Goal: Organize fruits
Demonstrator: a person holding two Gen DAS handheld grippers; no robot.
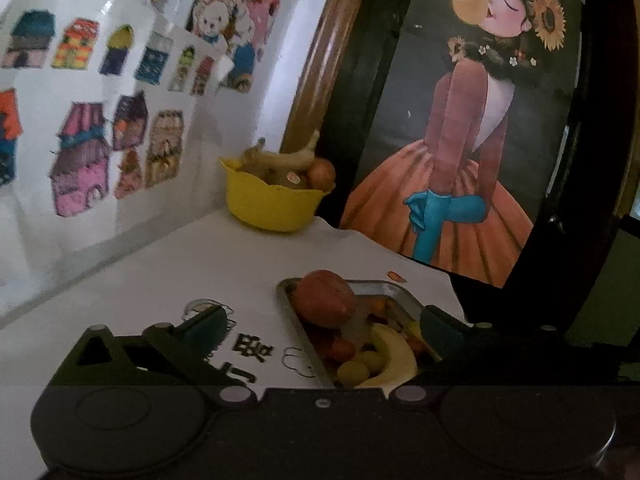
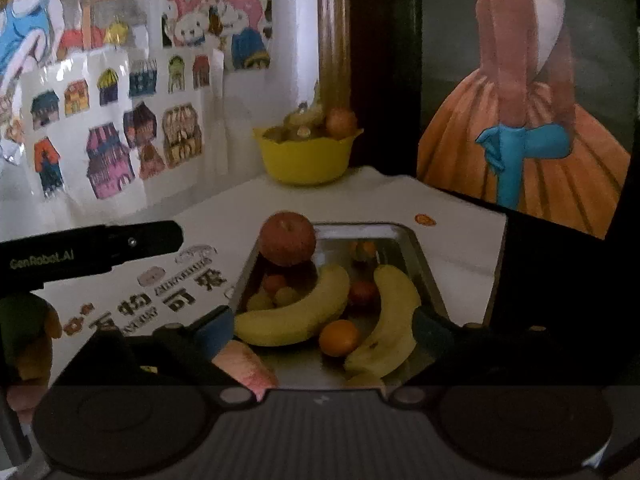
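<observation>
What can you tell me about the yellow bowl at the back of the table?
The yellow bowl looks like smooth plastic, round and deep, with a wavy, scalloped rim. It stands upright on the white table, in the far corner by the wall with the house stickers and the wooden post. It is heaped with fruit: a reddish round fruit sits at its right edge, and pale fruit piles above the rim. Neither gripper touches it.

yellow bowl (image 2: pixel 306 162), red apple (image 2: pixel 287 238), yellow bananas (image 2: pixel 294 314), orange tangerine (image 2: pixel 339 337), silver tray (image 2: pixel 424 268)
</observation>
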